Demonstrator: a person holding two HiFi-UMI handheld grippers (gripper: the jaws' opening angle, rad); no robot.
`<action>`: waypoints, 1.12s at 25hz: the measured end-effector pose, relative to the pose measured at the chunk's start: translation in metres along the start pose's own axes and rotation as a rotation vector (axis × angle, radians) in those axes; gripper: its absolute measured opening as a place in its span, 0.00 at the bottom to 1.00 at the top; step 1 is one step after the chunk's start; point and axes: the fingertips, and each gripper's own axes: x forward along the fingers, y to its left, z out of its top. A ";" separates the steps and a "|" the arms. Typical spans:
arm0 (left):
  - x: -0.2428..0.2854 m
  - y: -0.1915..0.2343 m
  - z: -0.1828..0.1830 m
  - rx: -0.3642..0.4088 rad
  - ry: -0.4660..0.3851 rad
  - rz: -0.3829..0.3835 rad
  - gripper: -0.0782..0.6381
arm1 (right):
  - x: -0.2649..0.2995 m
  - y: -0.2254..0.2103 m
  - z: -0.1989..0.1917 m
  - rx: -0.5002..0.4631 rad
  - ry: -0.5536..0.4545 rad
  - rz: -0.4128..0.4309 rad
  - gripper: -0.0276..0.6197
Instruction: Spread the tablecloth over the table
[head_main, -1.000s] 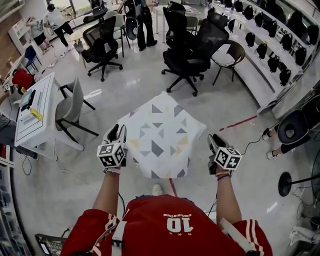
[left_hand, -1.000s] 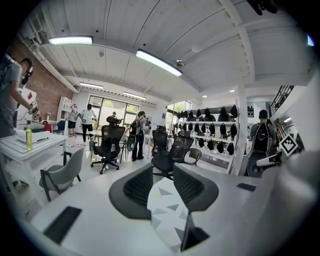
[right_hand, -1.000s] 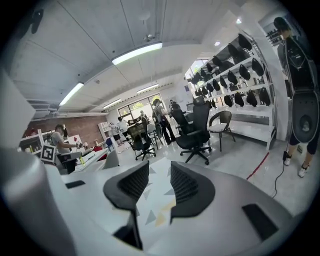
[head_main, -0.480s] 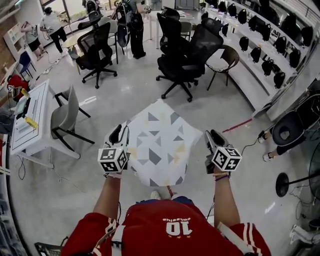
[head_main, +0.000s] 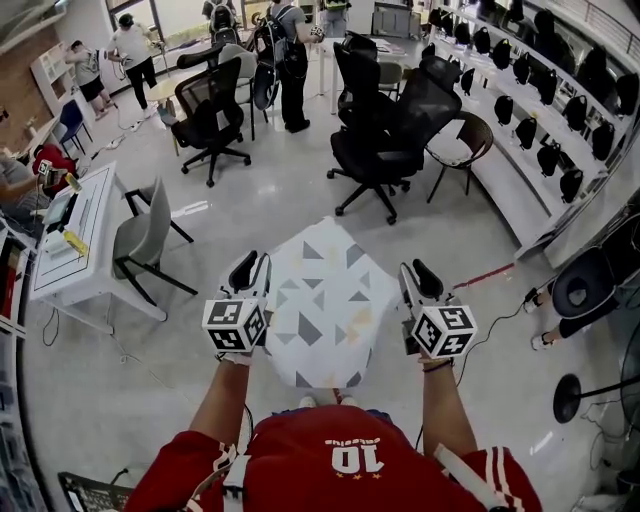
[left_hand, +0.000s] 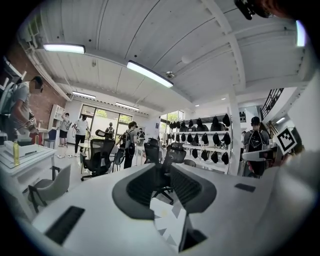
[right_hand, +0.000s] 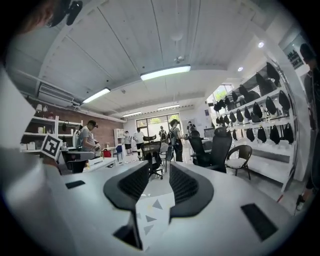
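while its jaws are closing, the left gripper (left_hand: 161, 172) has a corner of the tablecloth (left_hand: 169, 224) caught deep between them, and the tips do not yet touch. the right gripper (right_hand: 155, 176) pinches the opposite corner the same way, with patterned fabric showing low in its throat. between the 2, the cloth hangs as 1 sagging sheet in front of the person, clear of the floor (head_main: 200, 330). compared with 1 second ago, both grippers sit higher and nearer each other in the head view. the sheet, which was wide and flat, has narrowed, and its far edge droops to a point. that reads as a lift or the start of a shake-out, not yet a spread. no table lies under the cloth. the white desk (head_main: 70, 240) stands well apart to the left, with office chairs (head_main: 385, 130) beyond. i judge the spreading hardly begun.
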 end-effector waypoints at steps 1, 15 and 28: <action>-0.001 -0.003 0.004 0.003 -0.008 0.007 0.24 | -0.001 0.000 0.004 0.006 -0.019 -0.005 0.24; -0.018 -0.033 0.048 0.040 -0.100 0.029 0.12 | -0.004 -0.001 0.039 0.029 -0.094 -0.026 0.09; -0.023 -0.035 0.058 0.045 -0.132 0.014 0.12 | -0.005 0.008 0.046 -0.033 -0.106 -0.015 0.06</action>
